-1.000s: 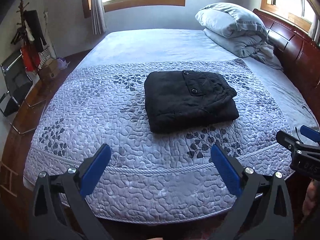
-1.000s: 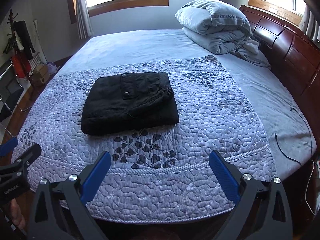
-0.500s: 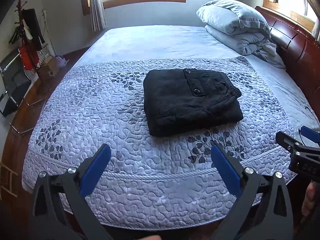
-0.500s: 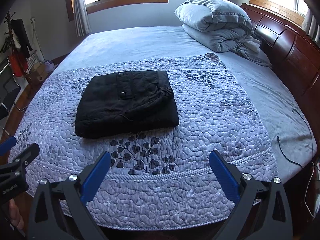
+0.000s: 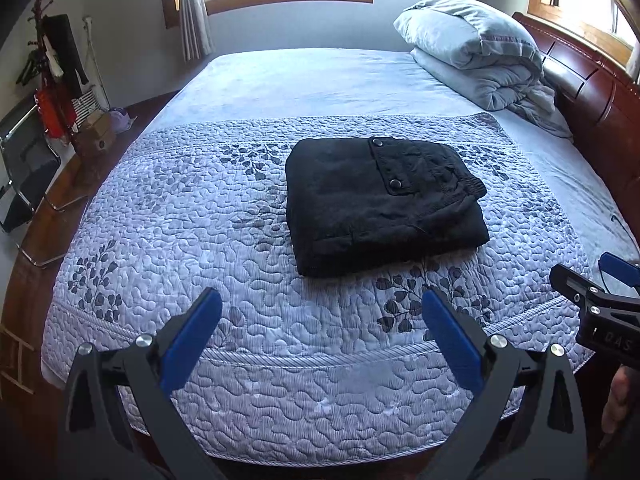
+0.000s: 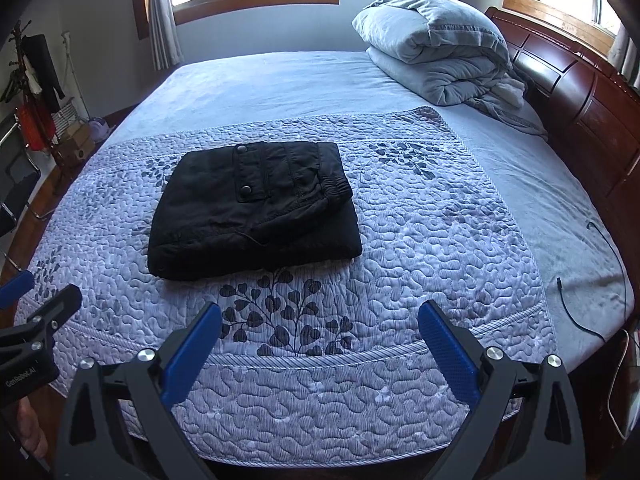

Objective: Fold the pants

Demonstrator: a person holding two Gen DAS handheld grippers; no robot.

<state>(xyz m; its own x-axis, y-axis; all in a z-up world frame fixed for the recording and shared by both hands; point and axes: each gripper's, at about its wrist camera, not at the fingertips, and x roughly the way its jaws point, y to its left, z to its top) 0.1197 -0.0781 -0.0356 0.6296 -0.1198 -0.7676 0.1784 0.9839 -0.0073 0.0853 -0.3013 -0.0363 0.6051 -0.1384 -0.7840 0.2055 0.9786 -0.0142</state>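
**Pants folded on the quilt**

Your black folded pants lie on the grey leaf-patterned quilt (bed). Left tongs and right tongs hover spread, empty; rolled grey duvet sits well apart.

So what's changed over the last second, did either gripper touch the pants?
No contact. Both views tilted slightly, showing more of the quilt's near edge. Nothing was gripped or released. The pants lie folded in the same spot; left gripper and right gripper remain open.
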